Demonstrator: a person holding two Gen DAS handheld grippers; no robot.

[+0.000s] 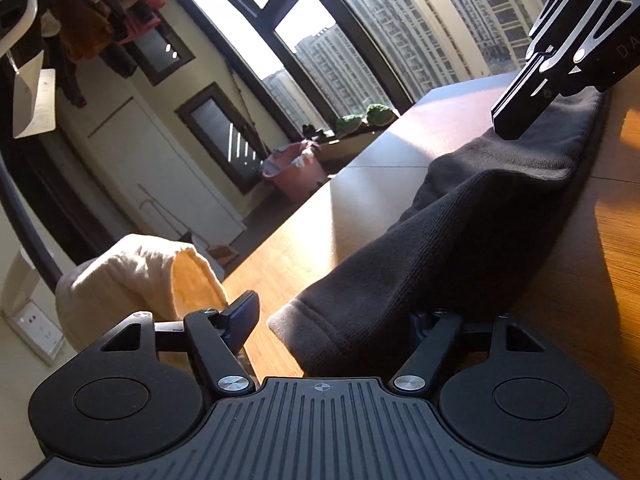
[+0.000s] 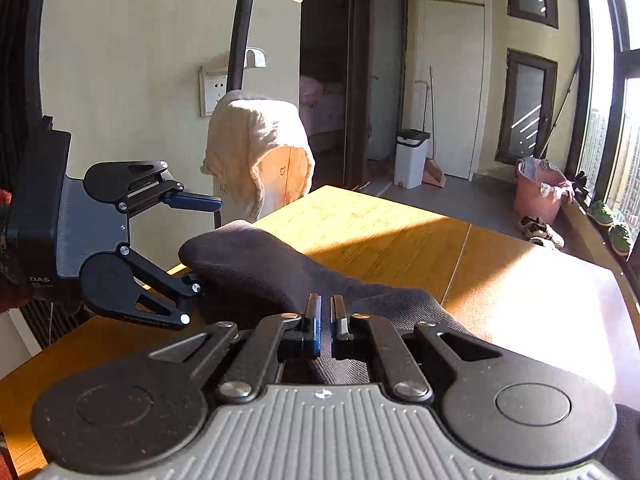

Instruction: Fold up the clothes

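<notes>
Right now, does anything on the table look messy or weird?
Only the dark garment: it lies humped and bunched on the wooden table, not flat. The right hand-held gripper pinches one end; the left hand-held gripper straddles the other. Nothing looks spilled or broken.

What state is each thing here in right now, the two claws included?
left gripper: open, jaws above and below the garment's end.
right gripper: shut, pinching the garment.
dark garment: rumpled on the table, not folded flat.
cream cloth: hanging draped beyond the table.
white bin: lid shut.
pink bucket: holding cloths.
</notes>
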